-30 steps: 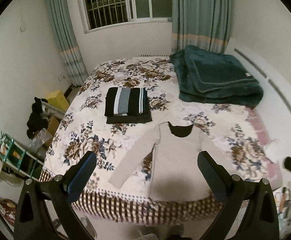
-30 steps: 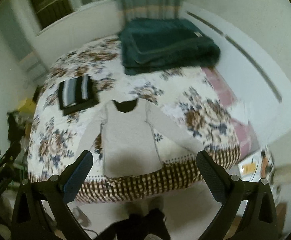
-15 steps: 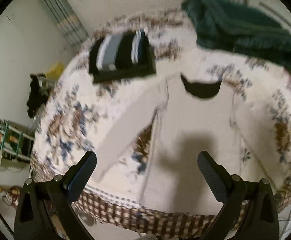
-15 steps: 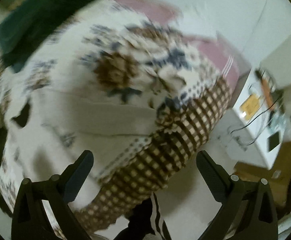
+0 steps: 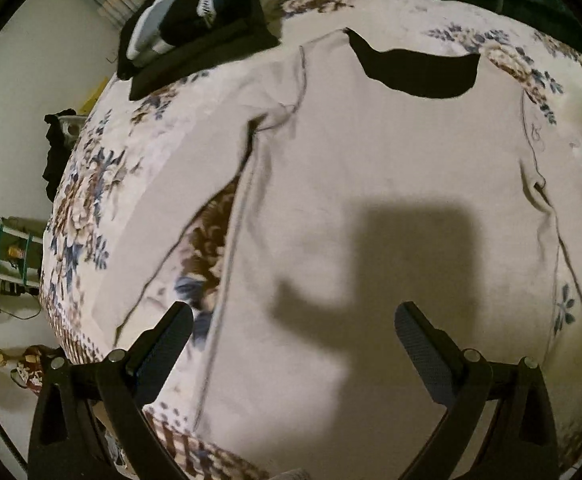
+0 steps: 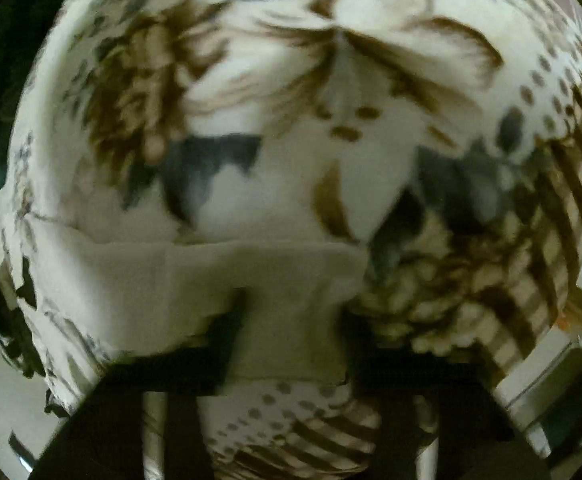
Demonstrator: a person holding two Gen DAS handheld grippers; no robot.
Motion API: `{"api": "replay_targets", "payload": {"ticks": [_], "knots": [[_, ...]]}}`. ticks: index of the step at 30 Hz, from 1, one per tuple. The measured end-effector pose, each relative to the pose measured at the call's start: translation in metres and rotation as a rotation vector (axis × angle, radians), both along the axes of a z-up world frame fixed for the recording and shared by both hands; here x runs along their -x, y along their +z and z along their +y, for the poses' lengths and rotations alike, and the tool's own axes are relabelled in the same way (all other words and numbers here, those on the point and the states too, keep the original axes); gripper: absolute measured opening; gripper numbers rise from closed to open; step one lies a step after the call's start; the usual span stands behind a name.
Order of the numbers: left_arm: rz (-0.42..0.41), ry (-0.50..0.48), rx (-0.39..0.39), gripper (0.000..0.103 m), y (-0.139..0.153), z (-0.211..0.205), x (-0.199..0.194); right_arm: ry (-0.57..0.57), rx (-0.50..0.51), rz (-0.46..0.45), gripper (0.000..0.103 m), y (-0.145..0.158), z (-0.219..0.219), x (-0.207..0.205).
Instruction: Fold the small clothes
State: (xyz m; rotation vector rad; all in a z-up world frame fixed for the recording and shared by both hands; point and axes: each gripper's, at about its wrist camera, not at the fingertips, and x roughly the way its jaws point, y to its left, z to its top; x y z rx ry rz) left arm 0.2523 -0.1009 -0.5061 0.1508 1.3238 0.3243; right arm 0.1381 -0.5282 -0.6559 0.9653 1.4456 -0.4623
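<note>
No text, label, brand, number or sign can be read in either view.

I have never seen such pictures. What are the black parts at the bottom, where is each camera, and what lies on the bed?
A person holds two hand tools, each with two fingers and its own camera looking forward. The left gripper is open above a beige long-sleeved shirt spread flat on the floral bedspread. Folded dark clothes lie behind it. The right gripper view is blurred; it is at the end of a sleeve, but I cannot tell whether it grips it.
</note>
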Motion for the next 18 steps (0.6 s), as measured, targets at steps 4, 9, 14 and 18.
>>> {"api": "replay_targets", "payload": {"ticks": [4,9,14,18], "knots": [[-0.025,-0.011,0.013,0.103,0.007,-0.008,-0.005,-0.033,0.078,-0.067,0.007,0.035,-0.014,0.009],[-0.032,-0.031,0.043,0.103,0.007,-0.018,-0.01,-0.032,0.134,-0.085,0.008,0.058,-0.032,0.001],[-0.009,-0.028,0.067,0.103,-0.005,-0.018,-0.006,-0.145,0.062,-0.007,0.047,0.039,-0.05,0.004],[0.007,-0.018,0.074,0.103,-0.015,-0.008,0.0,-0.345,-0.061,-0.06,0.062,0.016,-0.052,0.028]]}}
